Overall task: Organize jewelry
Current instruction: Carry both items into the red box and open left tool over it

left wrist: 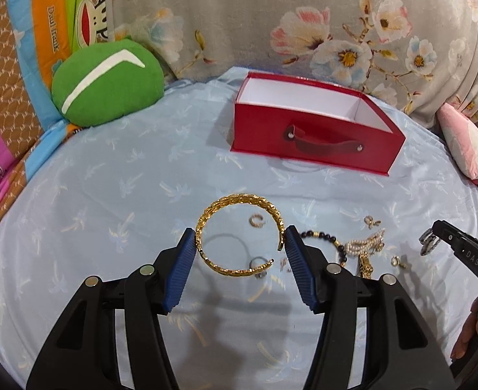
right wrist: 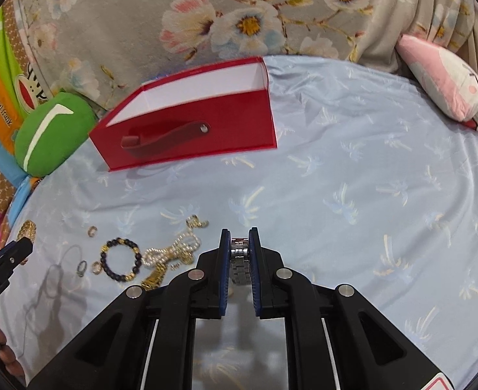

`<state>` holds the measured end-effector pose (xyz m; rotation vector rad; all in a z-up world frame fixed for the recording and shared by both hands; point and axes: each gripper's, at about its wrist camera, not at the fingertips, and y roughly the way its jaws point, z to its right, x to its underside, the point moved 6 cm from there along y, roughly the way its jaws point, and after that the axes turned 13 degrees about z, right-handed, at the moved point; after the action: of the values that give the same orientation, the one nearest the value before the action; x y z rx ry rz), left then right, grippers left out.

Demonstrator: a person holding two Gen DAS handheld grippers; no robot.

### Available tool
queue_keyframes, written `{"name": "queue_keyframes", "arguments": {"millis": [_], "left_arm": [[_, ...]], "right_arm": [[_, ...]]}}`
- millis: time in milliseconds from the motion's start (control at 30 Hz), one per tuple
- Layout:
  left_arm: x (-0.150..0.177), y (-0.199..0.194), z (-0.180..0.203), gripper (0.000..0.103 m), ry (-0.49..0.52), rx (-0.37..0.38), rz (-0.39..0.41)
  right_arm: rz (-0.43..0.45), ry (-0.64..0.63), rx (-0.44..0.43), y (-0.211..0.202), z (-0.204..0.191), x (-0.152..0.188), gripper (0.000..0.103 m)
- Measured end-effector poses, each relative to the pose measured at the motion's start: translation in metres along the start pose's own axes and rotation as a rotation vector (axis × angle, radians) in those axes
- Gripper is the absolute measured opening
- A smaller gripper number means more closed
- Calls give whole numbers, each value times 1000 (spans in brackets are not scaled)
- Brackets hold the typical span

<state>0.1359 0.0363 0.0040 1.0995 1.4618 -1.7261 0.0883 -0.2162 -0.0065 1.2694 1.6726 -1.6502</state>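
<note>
While the left gripper [left wrist: 240, 243] holds its jaws about half open, clamped across a gold open bangle [left wrist: 239, 234] lifted off the blue bedsheet [left wrist: 109, 195], the right gripper [right wrist: 239, 243] has its jaws squeezed tight on a silver watch band [right wrist: 239, 260]. Beyond both sits an open red box [left wrist: 313, 130]; beads, pearls and rings [right wrist: 154, 253] lie scattered between the 2 grippers.
</note>
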Motion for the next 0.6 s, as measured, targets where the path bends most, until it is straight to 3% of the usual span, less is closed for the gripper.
{"name": "queue_keyframes", "arguments": {"millis": [300, 600], "left_arm": [[-66, 12, 12, 55, 58, 14, 87], [-152, 68, 41, 55, 125, 23, 168]], "right_arm": [[82, -7, -80, 1, -13, -72, 10], [129, 7, -135, 60, -21, -166, 10]]}}
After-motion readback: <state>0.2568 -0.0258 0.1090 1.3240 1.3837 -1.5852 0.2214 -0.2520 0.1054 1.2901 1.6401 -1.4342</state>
